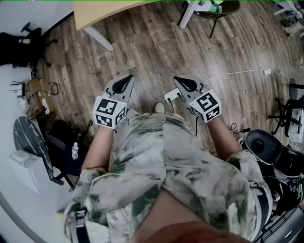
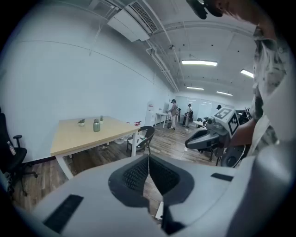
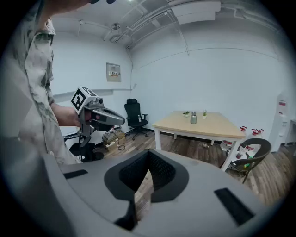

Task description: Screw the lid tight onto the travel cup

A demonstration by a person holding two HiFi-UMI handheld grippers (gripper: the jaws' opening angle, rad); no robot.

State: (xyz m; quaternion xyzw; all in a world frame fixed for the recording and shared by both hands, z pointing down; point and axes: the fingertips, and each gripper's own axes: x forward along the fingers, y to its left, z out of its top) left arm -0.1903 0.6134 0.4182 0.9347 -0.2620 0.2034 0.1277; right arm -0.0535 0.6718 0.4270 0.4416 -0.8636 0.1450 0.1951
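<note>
A green-grey travel cup (image 2: pixel 96 125) stands upright on a light wooden table (image 2: pixel 69 139), far from both grippers; the right gripper view shows the cup (image 3: pixel 193 118) between two small potted plants. I hold both grippers in front of my body, above the wooden floor. My left gripper (image 1: pixel 128 78) is shut with nothing in it, its pads meeting in the left gripper view (image 2: pixel 148 157). My right gripper (image 1: pixel 176 79) is likewise shut and empty, its tips closed in the right gripper view (image 3: pixel 148 163). Whether a lid sits on the cup is too small to tell.
The table's corner (image 1: pixel 95 14) lies ahead of me at top left. A white power strip (image 1: pixel 172 96) and cable lie on the floor between the grippers. A brown chair (image 2: pixel 145 136) stands by the table and a black office chair (image 3: pixel 135 115) near the wall. Clutter lines both sides.
</note>
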